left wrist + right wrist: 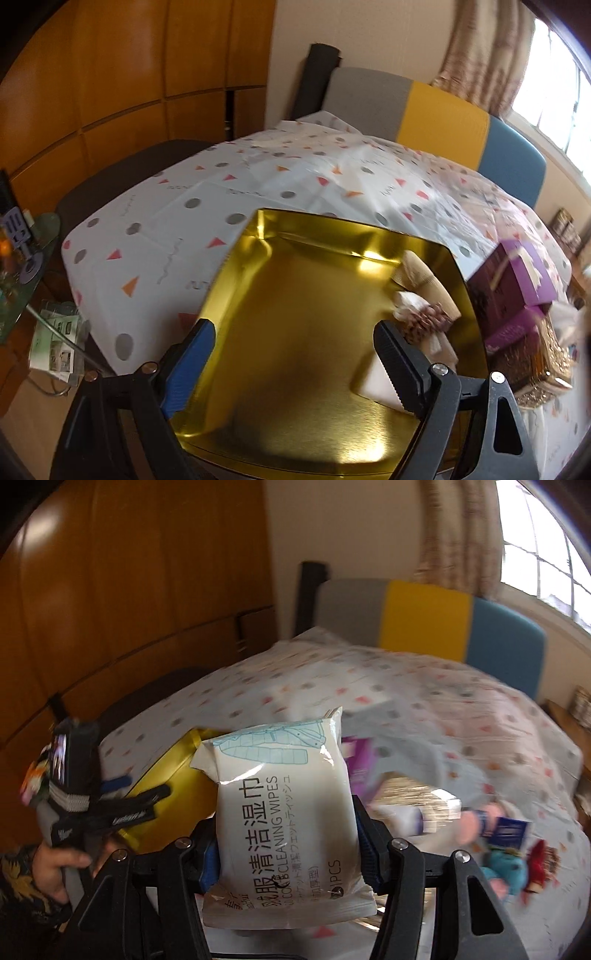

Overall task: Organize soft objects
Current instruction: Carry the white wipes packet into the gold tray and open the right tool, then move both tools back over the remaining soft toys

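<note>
My left gripper (291, 354) is open, its fingers (192, 354) spread over a shiny gold tin tray (295, 369). A beige soft item and a patterned cloth piece (424, 314) lie at the tray's right side. My right gripper (286, 834) is shut on a white pack of cleaning wipes (284, 805) and holds it upright above the table. The gold tray (166, 775) shows behind the pack on the left, with the left gripper (122, 812) and the hand holding it. Small plush toys (506, 860) lie blurred on the table at the right.
The table has a white cloth with dots and triangles (258, 184). Purple boxes (517, 288) and a glittery gold box (535, 362) stand right of the tray. A grey, yellow and blue chair back (443, 118) is behind the table. Wooden cabinets (110, 92) stand at left.
</note>
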`<control>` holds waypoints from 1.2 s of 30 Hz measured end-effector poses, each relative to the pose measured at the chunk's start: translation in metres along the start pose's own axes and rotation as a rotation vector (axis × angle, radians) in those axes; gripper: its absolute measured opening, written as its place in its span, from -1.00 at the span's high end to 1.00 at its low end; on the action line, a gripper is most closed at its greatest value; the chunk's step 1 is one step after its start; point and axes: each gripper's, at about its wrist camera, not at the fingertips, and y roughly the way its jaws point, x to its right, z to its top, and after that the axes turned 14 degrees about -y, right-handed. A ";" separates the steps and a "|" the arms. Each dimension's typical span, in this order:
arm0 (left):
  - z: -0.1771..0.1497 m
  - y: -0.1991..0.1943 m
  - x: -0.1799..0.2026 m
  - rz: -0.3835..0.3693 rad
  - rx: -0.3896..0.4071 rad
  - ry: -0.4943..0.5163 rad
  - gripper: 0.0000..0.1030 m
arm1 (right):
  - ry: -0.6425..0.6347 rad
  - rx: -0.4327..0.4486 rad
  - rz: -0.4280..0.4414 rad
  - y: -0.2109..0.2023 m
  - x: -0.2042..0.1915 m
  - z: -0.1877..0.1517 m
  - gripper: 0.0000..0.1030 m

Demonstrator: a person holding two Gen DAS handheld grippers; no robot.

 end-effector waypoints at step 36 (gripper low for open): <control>-0.023 -0.036 0.038 -0.114 0.033 0.163 -0.76 | 0.096 0.021 -0.158 -0.035 0.048 -0.063 -0.35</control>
